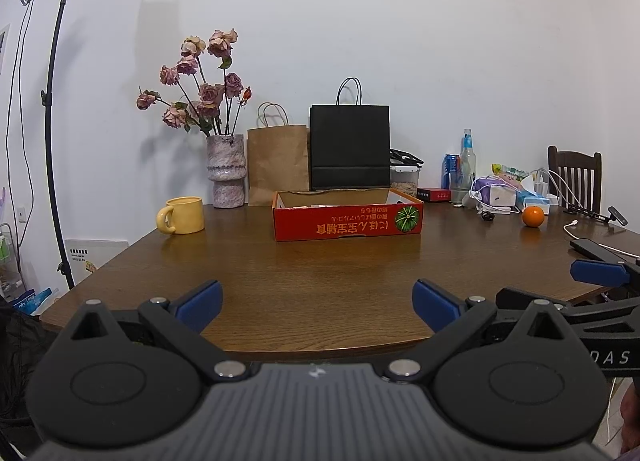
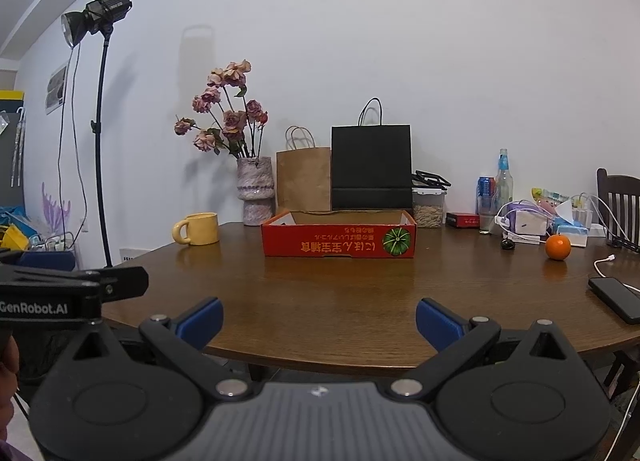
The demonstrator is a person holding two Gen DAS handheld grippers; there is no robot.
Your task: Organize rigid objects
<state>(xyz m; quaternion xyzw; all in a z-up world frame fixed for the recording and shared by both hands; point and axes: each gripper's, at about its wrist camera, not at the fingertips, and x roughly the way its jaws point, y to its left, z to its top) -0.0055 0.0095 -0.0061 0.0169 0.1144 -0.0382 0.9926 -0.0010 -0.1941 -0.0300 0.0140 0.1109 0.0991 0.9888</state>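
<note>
The left gripper [image 1: 317,307] and right gripper [image 2: 319,319] hover side by side at the near edge of the wooden table [image 1: 280,277], jaws spread wide, holding nothing. Ahead, mid-table, sits the red cardboard box [image 1: 347,219]. A yellow mug [image 1: 182,215] stands to its left, an orange [image 1: 533,216] well to its right.

Brown wooden table [image 2: 360,293] — on it a red box [image 2: 339,239], yellow mug [image 2: 198,228], orange [image 2: 558,247], phone [image 2: 616,299].
</note>
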